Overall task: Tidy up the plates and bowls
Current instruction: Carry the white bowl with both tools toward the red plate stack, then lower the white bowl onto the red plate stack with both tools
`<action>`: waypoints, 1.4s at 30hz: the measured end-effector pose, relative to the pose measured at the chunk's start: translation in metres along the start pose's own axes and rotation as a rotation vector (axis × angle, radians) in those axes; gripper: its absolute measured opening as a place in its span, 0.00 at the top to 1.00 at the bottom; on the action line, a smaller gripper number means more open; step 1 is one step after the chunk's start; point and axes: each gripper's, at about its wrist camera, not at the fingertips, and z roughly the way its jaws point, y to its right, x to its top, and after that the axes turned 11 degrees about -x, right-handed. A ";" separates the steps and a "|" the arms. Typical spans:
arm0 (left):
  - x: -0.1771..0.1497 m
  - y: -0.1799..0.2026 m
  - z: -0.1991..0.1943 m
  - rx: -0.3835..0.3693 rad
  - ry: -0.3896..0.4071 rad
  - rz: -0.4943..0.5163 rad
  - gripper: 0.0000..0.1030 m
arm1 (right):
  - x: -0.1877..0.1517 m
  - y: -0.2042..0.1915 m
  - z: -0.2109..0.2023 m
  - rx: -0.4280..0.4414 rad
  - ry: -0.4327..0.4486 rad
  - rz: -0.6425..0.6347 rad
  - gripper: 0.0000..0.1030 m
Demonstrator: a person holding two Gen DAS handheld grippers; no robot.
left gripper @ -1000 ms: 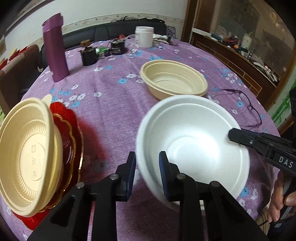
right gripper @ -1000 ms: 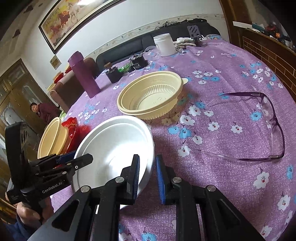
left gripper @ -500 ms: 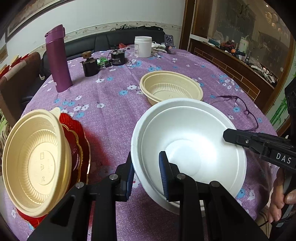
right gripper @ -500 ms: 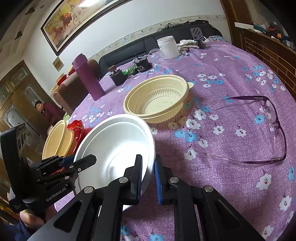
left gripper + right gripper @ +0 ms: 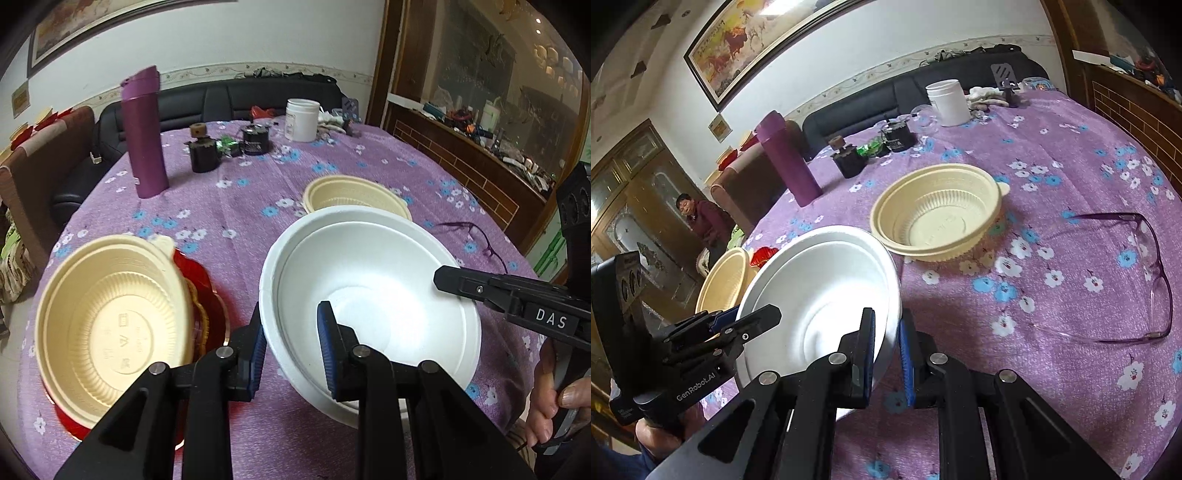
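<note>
While both claws pinch opposite sides of its rim, the white foam bowl [image 5: 369, 295] has come up off the purple flowered tablecloth [image 5: 240, 206] over the last second and now hangs tilted above it. From the left wrist view, the left gripper [image 5: 291, 343] is nearly closed on the bowl's near rim, one blue pad outside the wall and one inside, while the right gripper [image 5: 461, 282] bites the far rim; the cream bowl on the red plate [image 5: 107, 325] sits just left of the white bowl, and a second cream bowl [image 5: 354, 194] lies beyond it, partly hidden by its lifted edge. From the right wrist view, the right gripper [image 5: 886, 354] is closed narrowly on the white bowl's [image 5: 820, 295] rim, the left gripper [image 5: 753, 325] holding the opposite side, and the second cream bowl [image 5: 938, 214] now appears farther beyond the white one, with glasses [image 5: 1126, 280] well to its right. Judging by this, the lift is done and the carry to a stack is next; which cream bowl is the target I cannot tell.
</note>
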 end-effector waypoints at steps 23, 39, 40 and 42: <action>0.004 -0.063 -0.071 0.087 0.162 -0.091 0.71 | 0.028 -0.089 0.013 0.098 -0.003 -0.113 0.86; -0.007 -0.102 -0.105 0.150 0.218 -0.162 0.71 | 0.028 -0.140 0.031 0.168 -0.041 -0.149 0.86; -0.008 -0.104 -0.107 0.153 0.220 -0.167 0.71 | 0.028 -0.142 0.032 0.171 -0.044 -0.151 0.86; -0.009 -0.111 -0.109 0.160 0.221 -0.183 0.71 | 0.028 -0.148 0.034 0.181 -0.051 -0.153 0.86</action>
